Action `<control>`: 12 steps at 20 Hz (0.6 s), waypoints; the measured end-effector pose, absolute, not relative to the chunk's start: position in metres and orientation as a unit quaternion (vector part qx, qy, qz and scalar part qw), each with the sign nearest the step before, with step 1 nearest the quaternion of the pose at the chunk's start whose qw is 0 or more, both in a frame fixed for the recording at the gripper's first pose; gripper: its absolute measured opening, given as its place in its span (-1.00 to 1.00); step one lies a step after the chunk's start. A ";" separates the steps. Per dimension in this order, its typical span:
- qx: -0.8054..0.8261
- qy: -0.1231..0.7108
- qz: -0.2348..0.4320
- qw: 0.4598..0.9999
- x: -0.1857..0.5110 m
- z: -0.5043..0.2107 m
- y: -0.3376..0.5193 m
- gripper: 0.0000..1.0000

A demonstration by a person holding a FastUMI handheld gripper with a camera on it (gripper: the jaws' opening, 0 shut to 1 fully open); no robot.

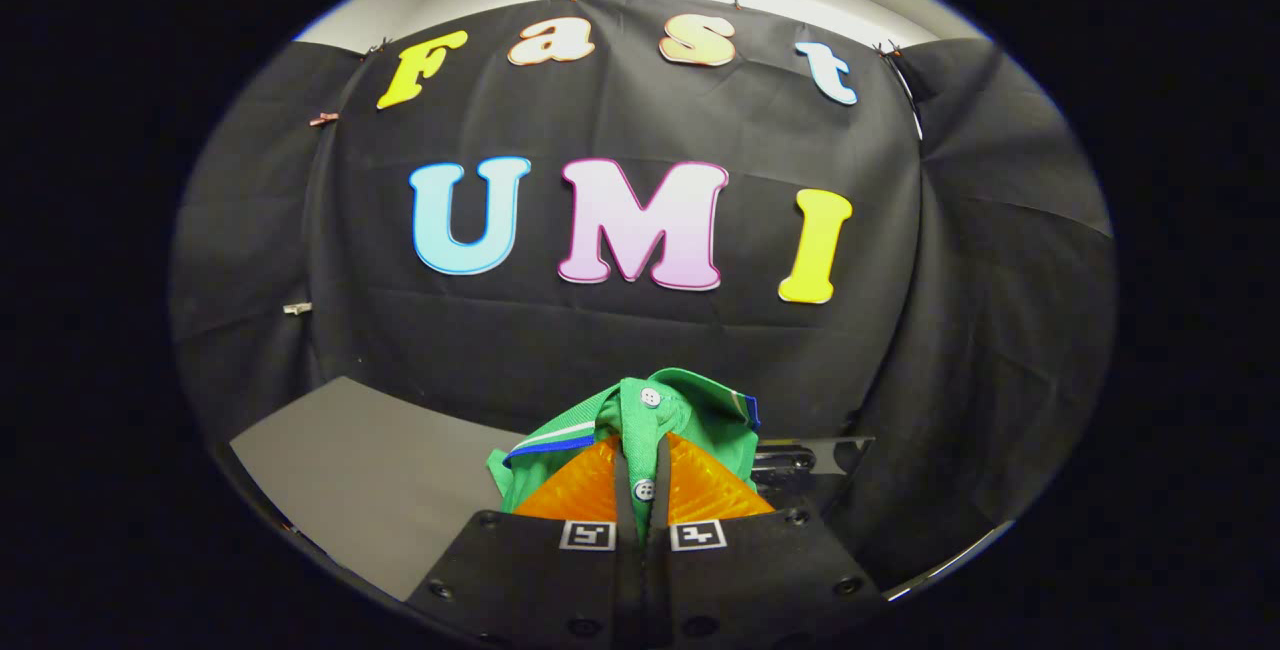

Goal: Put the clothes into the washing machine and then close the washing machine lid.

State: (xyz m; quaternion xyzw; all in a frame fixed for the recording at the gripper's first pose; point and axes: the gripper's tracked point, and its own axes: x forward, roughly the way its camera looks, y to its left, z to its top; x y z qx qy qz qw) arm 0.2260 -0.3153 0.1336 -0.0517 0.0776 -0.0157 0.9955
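Note:
A green shirt (690,410) with white buttons and a blue-and-white striped collar edge is bunched up right at my fingers. My gripper (642,485) is shut on it: both fingers press a fold of the buttoned placket between them, and the cloth hangs lifted above the surface. Behind the shirt to the right, a dark glossy part (815,455) with a clear edge shows, possibly the washing machine lid; I cannot tell for sure.
A flat grey board or tabletop (370,480) lies below and to the left of the fingers. Black cloth walls close the booth behind and on both sides, with a white ceiling strip above.

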 end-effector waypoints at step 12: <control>-0.086 0.171 -0.051 0.980 0.238 -0.011 -0.398 -0.89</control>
